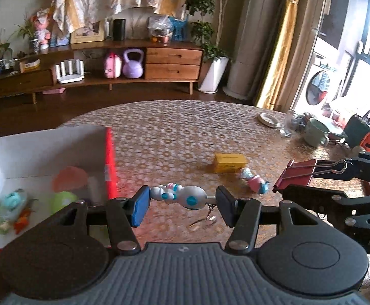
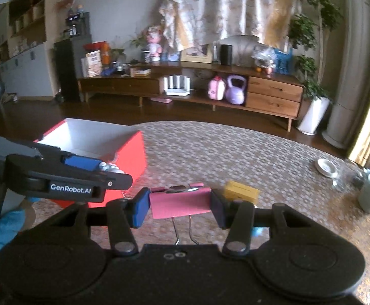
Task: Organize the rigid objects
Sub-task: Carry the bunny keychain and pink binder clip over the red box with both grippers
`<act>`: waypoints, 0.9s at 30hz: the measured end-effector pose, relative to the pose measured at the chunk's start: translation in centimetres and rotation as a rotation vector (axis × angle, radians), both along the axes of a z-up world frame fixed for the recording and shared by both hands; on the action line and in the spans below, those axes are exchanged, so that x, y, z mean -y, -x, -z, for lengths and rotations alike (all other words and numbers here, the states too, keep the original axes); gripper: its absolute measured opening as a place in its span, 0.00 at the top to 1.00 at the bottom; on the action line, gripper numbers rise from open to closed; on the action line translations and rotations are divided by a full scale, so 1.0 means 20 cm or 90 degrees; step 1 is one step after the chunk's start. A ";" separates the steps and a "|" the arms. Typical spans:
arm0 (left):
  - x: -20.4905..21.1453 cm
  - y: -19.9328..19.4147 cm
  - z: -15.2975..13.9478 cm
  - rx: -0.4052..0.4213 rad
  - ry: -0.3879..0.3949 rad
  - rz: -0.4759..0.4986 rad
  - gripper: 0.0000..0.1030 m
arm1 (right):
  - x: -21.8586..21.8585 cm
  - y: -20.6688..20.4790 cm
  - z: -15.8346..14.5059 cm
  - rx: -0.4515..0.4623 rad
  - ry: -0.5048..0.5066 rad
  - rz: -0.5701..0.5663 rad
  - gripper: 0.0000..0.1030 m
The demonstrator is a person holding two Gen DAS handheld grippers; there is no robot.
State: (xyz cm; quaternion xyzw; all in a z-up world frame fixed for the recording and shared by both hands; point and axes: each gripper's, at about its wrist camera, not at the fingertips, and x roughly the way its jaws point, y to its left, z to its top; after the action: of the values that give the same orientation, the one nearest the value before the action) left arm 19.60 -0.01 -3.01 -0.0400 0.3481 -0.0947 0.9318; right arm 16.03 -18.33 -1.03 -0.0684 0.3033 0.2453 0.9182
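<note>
My left gripper [image 1: 182, 204] is shut on a white and blue figurine keychain [image 1: 178, 195], held above the table just right of the red box [image 1: 110, 160]; its chain hangs below. My right gripper [image 2: 181, 203] is shut on a red binder clip [image 2: 181, 203], held above the table; the clip also shows in the left wrist view [image 1: 296, 175]. The red box [image 2: 129, 157] has a white inside and holds several small toys [image 1: 65, 190]. A yellow box [image 1: 229, 162] and a pink and blue toy [image 1: 255, 180] lie on the table. The left gripper shows in the right wrist view [image 2: 108, 169].
The round table [image 1: 172, 132] has a patterned cloth. At its far right stand a green mug [image 1: 315, 132], a glass [image 1: 288, 124], a small dish [image 1: 268, 120] and a pen holder [image 1: 360, 129]. A wooden sideboard [image 1: 134, 61] lines the far wall.
</note>
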 end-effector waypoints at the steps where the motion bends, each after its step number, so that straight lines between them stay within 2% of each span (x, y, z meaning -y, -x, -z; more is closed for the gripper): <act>1: -0.03 0.01 -0.01 -0.002 -0.004 -0.004 0.45 | -0.03 0.00 -0.01 -0.001 0.001 -0.007 0.51; 16: -0.56 0.04 -0.04 -0.010 -0.033 -0.093 0.45 | -0.50 -0.10 0.01 -0.011 0.015 -0.080 0.51; 27: -0.89 -0.10 0.06 -0.038 -0.098 -0.170 0.45 | -0.80 -0.21 0.11 -0.016 0.044 -0.122 0.51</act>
State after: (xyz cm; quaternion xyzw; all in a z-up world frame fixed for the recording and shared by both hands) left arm 21.62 17.88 -4.12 -0.0173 0.3733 0.0580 0.9257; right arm 20.21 -2.30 -3.30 -0.1254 0.3151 0.3220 0.8839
